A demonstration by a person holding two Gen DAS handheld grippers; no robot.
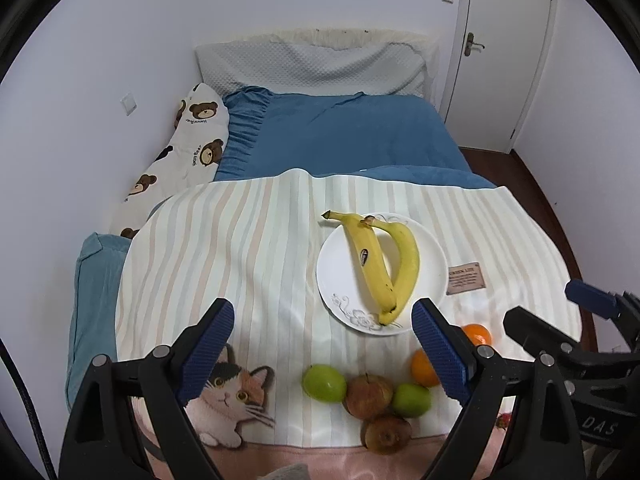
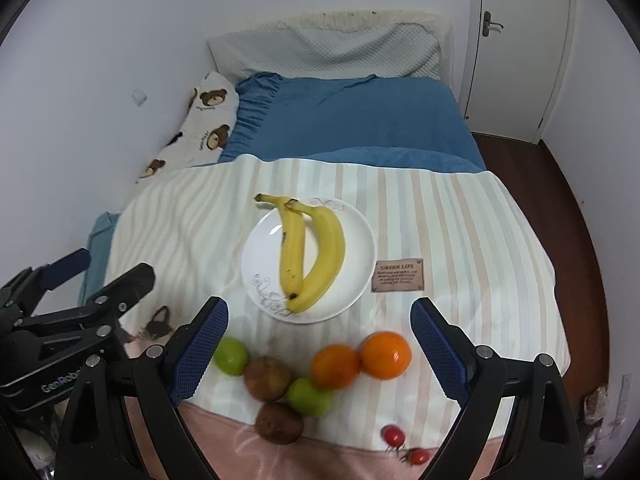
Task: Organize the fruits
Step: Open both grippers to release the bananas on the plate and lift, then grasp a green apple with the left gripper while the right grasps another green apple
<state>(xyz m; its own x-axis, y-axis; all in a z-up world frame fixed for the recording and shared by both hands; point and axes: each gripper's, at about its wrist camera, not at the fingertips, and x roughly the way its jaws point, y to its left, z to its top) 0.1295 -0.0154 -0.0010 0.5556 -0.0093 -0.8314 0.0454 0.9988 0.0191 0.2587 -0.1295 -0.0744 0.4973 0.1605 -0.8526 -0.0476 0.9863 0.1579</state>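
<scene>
A white plate (image 1: pixel 348 256) (image 2: pixel 360 240) on the striped blanket holds two yellow bananas (image 1: pixel 384 264) (image 2: pixel 312 252). Near the blanket's front edge lie two green apples (image 1: pixel 324 383) (image 2: pixel 231 356), two brownish apples (image 1: pixel 369 396) (image 2: pixel 267 378), two oranges (image 1: pixel 425 368) (image 2: pixel 386 354) and two small cherry tomatoes (image 2: pixel 394 436). My left gripper (image 1: pixel 324 352) is open and empty, hovering above the loose fruit. My right gripper (image 2: pixel 320 352) is open and empty, also above the fruit. Each gripper shows at the other view's edge.
The fruit lies on a striped blanket (image 1: pixel 248 240) with a cat print (image 1: pixel 232 396) over a blue bed (image 1: pixel 344 136). A bear-print pillow (image 1: pixel 188 144) lies by the left wall. A brown label (image 2: pixel 397 275) sits right of the plate. A door (image 2: pixel 520 40) and wood floor are at right.
</scene>
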